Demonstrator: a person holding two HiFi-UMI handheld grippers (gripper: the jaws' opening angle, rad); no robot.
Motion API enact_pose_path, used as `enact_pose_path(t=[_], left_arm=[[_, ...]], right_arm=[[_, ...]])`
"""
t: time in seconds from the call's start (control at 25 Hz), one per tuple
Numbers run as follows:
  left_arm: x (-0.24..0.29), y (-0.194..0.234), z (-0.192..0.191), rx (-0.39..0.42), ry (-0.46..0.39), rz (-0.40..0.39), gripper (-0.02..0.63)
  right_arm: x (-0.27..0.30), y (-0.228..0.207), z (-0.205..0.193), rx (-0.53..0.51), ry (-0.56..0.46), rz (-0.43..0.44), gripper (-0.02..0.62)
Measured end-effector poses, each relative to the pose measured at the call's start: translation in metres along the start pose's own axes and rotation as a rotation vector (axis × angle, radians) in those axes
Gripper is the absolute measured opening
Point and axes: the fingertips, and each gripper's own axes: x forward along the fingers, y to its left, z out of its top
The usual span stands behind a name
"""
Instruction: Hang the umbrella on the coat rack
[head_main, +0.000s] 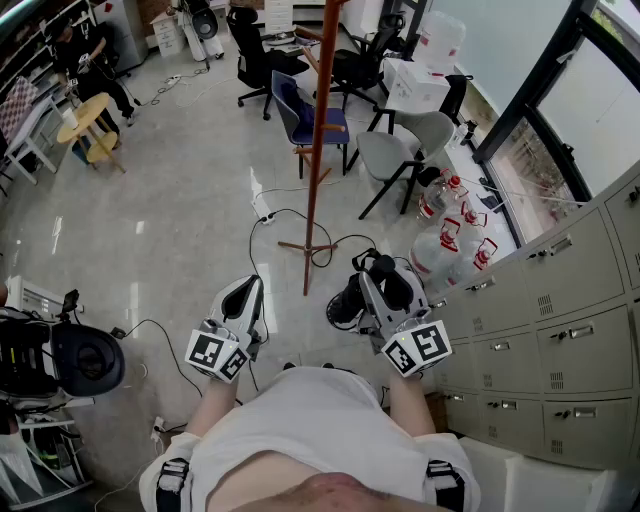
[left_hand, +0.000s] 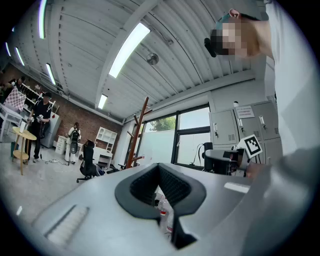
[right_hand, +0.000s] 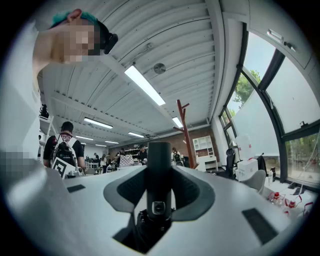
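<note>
At the bottom of the head view, the left gripper (head_main: 246, 291) is clenched on nothing. Its jaws meet just left of centre. Beside it, right of centre, the right gripper (head_main: 377, 284) grasps the black folded umbrella (head_main: 347, 301) by its handle. In the right gripper view the handle stands upright between the pads.

The two grippers are apart, with a strip of bare floor (head_main: 180, 220) between them. Ahead of that gap is the foot of the coat rack (head_main: 316, 170), whose brown pole runs up the middle of the frame. A black cable (head_main: 290, 215) loops round the foot.

The lockers (head_main: 560, 330) wall off the right edge, and water bottles (head_main: 447, 245) stand against them near the umbrella. At the lower left edge sits black gear (head_main: 85, 360). The floor is widest to the left of the pole. Behind the pole a blue chair (head_main: 300, 115) and a grey chair (head_main: 400, 150) stand close together.
</note>
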Motion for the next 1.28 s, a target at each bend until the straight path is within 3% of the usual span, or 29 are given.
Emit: enact_pose_path(t=[0.76, 1.08, 1.28], left_arm=[[0.008, -0.037, 0.004, 0.012, -0.007, 0.027, 0.009], [0.008, -0.051, 0.003, 0.047, -0.014, 0.065, 0.009], [0.001, -0.052, 0.004, 0.064, -0.009, 0.141, 0.009]], right_arm=[[-0.017, -0.007, 0.006, -0.017, 0.016, 0.071, 0.153], [-0.020, -0.014, 0.005, -0.017, 0.019, 0.123, 0.153], [-0.013, -0.016, 0.005, -0.018, 0.023, 0.172, 0.153]])
